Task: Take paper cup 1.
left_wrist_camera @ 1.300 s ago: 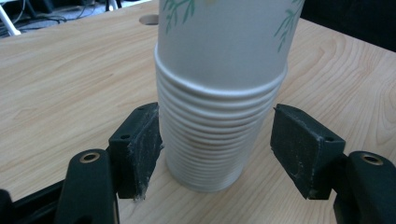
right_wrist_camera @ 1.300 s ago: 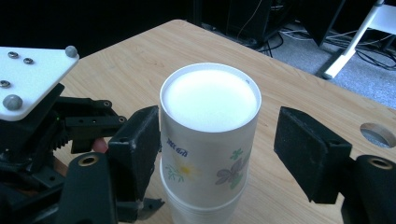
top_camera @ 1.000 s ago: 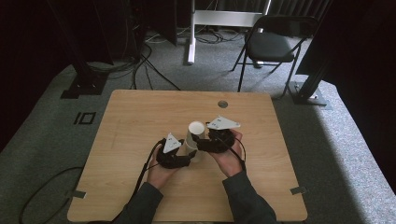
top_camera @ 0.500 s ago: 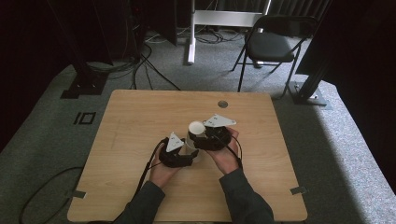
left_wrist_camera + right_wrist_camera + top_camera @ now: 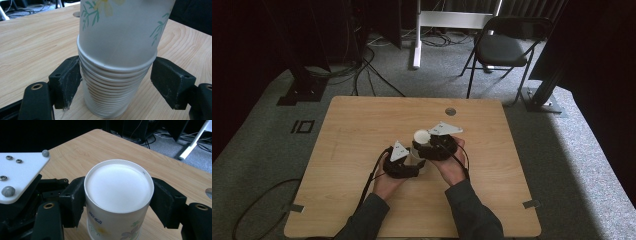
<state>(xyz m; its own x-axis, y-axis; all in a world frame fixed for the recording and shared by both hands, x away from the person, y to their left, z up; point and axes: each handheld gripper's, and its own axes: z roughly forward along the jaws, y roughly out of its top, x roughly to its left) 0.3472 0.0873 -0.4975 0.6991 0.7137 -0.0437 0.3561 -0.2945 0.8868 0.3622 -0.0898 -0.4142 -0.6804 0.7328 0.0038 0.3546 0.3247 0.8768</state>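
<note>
**Spotter:** What changed on your side?

**Me:** My left gripper (image 5: 116,82) has just been opening; its fingers (image 5: 67,80) now stand spread around the ribbed rims of the cup stack (image 5: 117,75), upside down mid-worktop (image 5: 362,125). My right gripper (image 5: 116,202) has just been closing on the top cup (image 5: 117,195); near finger touching, far one I can't tell.

**Spotter:** Meaning?

**Me:** Probably ready to lift one off.

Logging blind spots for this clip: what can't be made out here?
- High view: the cup stack's flower print is too small to see.
- Left gripper view: its top is cut off by the upper edge.
- Right gripper view: the right claw has just been closing with the top cup between its jaws; the cup's base hides whether the pads press. Its lettering is blurred.
</note>
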